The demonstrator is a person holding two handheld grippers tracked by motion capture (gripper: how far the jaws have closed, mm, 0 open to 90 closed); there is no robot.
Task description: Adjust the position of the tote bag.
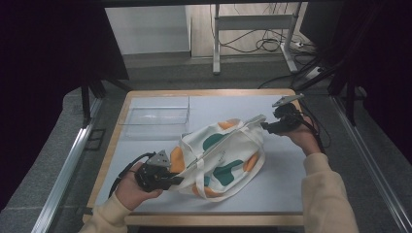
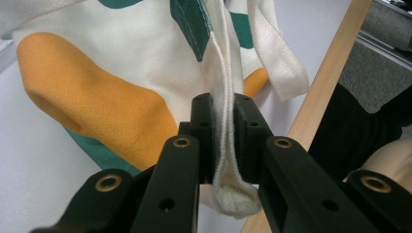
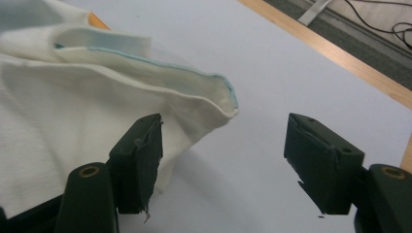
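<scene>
On the grey table mat [image 1: 286, 179], the left gripper [image 2: 224, 131] pinches the canvas tote bag's [image 1: 221, 158] edge. The right gripper [image 3: 223, 155] stands wide open at its corner, holding nothing.

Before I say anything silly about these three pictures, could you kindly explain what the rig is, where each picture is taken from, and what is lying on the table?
No robot here: a person holds a black two-jaw tool in each hand. The high view looks down on the table; the other two views come from cameras riding on each tool. On the pale grey tabletop lie a cream canvas bag with green and orange patches and a clear plastic box. The left tool is clamped on the bag's cream fabric strap. The right tool stands open at the bag's light blue edged rim, gripping nothing.
</scene>
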